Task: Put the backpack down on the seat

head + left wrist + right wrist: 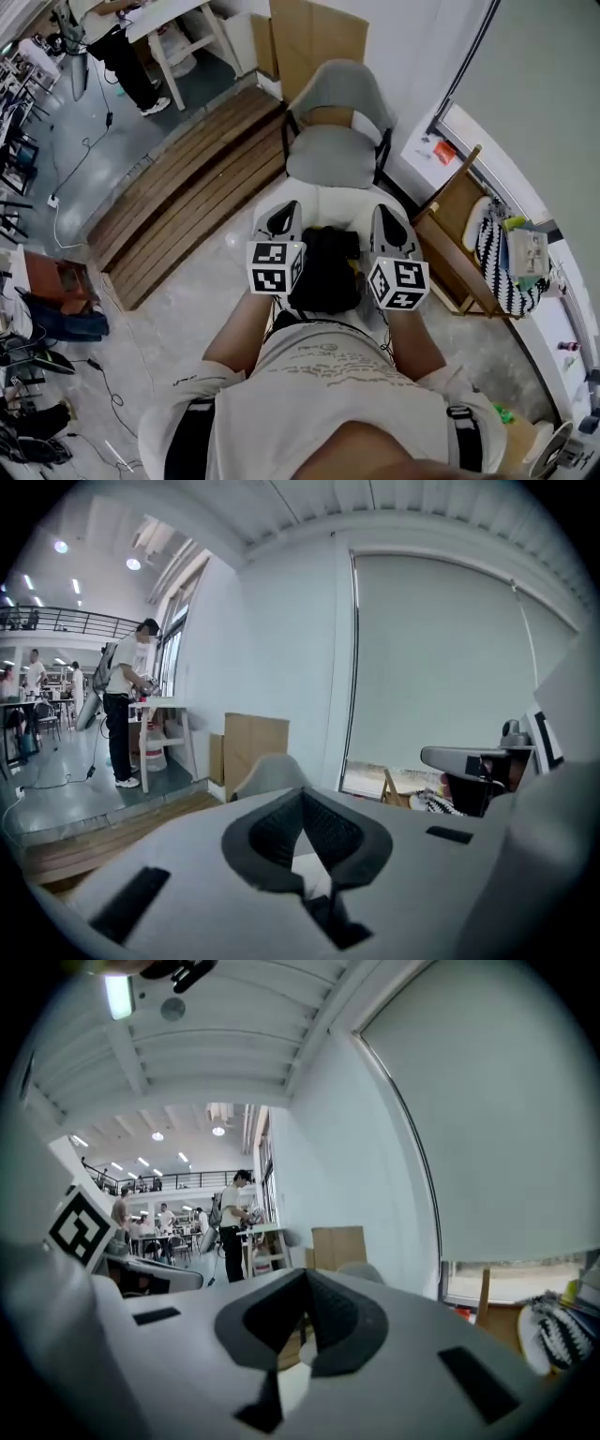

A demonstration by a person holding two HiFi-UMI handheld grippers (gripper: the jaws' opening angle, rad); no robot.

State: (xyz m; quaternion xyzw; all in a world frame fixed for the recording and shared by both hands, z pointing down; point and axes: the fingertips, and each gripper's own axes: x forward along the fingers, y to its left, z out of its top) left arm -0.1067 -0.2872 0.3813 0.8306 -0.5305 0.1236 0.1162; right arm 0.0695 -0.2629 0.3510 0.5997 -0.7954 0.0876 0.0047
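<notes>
While the grey chair (pixel 333 131) stands at upper centre of the head view, the black backpack (pixel 325 267) sits below it at mid-frame, between the left gripper (pixel 286 212) and right gripper (pixel 382 215). Both grippers' jaws are pressed together, tips touching.

i count two grippers on my feed, the left gripper (pixel 284 217) and the right gripper (pixel 386 221), one black backpack (pixel 328 267), one grey chair (pixel 330 150), one wooden platform (pixel 187 187), two cardboard sheets (pixel 323 42), one white table (pixel 178 21), one person (pixel 127 58) at that table and one striped bag (pixel 497 261).
</notes>
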